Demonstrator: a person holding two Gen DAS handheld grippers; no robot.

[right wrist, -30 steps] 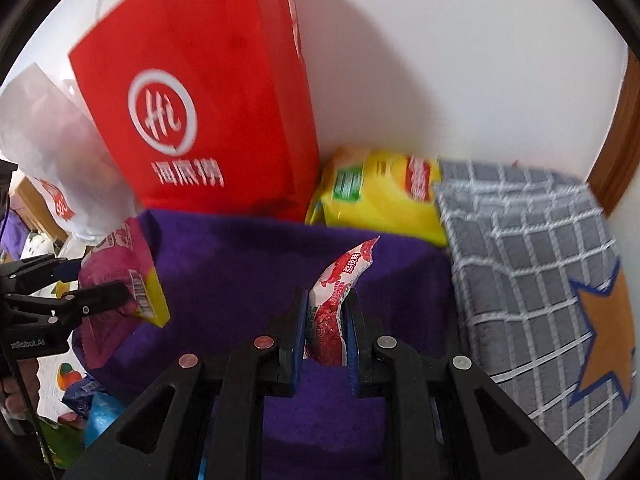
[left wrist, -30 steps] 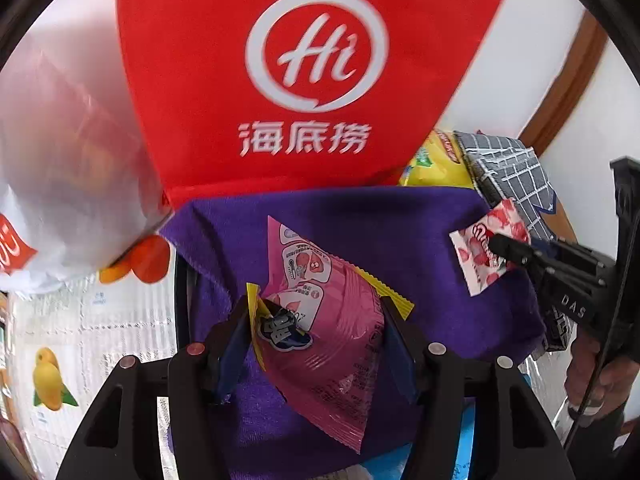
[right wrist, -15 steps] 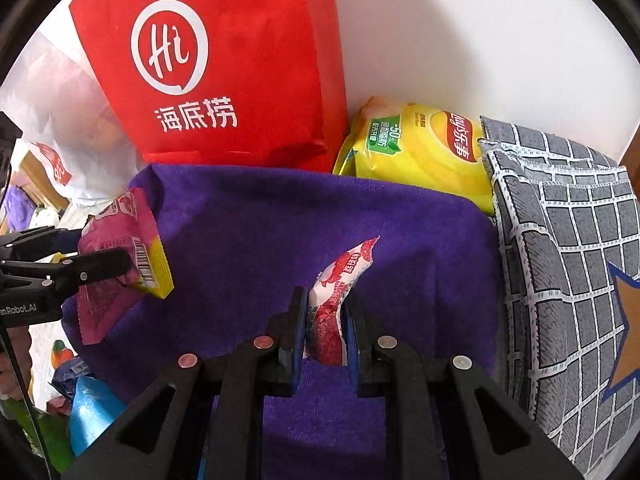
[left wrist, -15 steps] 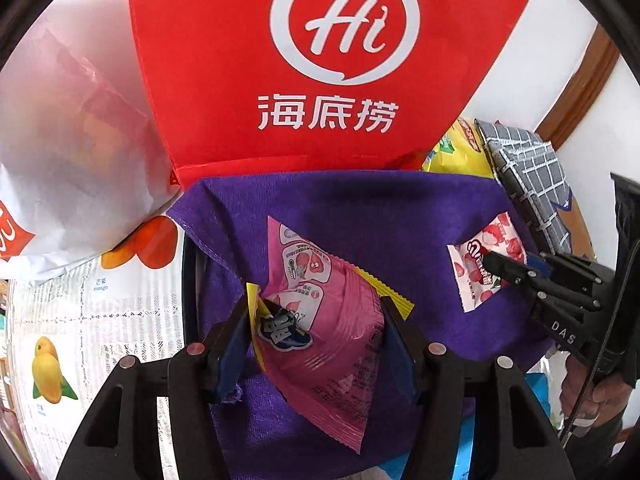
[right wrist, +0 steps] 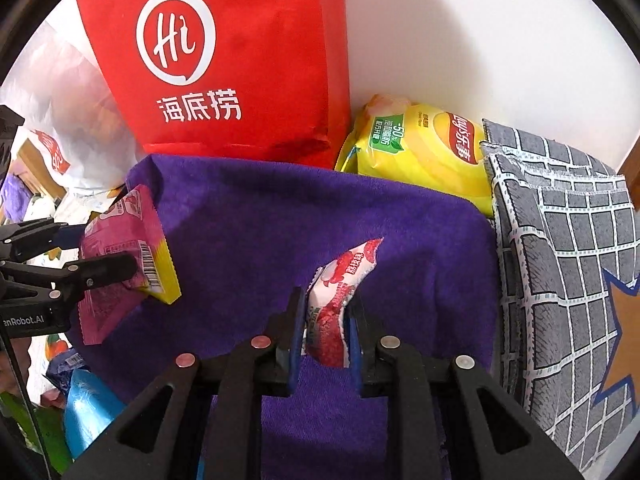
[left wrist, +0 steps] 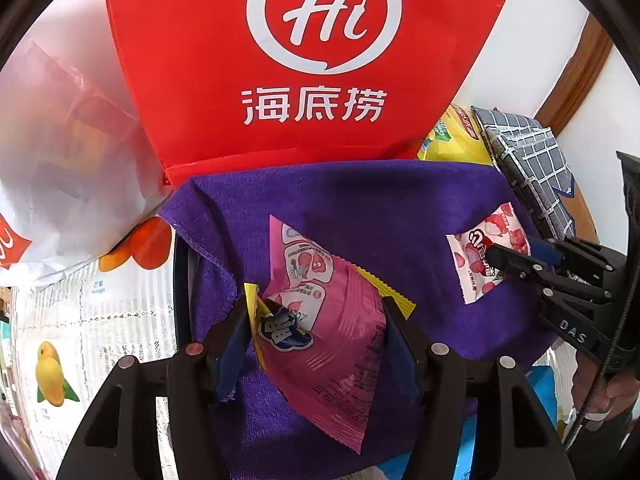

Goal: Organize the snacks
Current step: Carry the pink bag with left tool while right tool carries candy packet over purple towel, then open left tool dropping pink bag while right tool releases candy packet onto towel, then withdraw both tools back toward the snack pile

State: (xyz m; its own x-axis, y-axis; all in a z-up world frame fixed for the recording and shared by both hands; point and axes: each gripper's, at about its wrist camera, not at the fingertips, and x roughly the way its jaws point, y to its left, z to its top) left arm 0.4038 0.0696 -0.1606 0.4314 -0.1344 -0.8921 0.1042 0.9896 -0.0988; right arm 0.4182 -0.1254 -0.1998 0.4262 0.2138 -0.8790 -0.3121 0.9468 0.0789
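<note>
The left gripper (left wrist: pixel 316 332) is clamped on a glossy pink snack packet (left wrist: pixel 332 344), a crinkly foil pouch with a yellow serrated seal edge, pinched across its width between blue-padded fingers (left wrist: pixel 230 348) and held tilted over a purple towel (left wrist: pixel 360 200). The towel is plush, fuzzy microfibre with a stitched hem, draped flat. The right gripper (right wrist: pixel 322 332) has just been opening its jaws; a small red-and-white candy packet (right wrist: pixel 340 292), a puffy pillow-shaped wrapper that bends at its top, stands between them, with a sliver of gap showing at the right pad (right wrist: pixel 354 340), so the grip looks loosened. Behind the towel stands a stiff red non-woven bag (right wrist: pixel 224 64) with a white round logo, its base crease touching the towel's far edge. Beside it lies a shiny yellow chip bag (right wrist: pixel 420 152), puffed with air, and next to that a grey fabric with a white grid pattern (right wrist: pixel 568 248). A translucent white plastic bag (left wrist: pixel 60 152) slumps at the left
</note>
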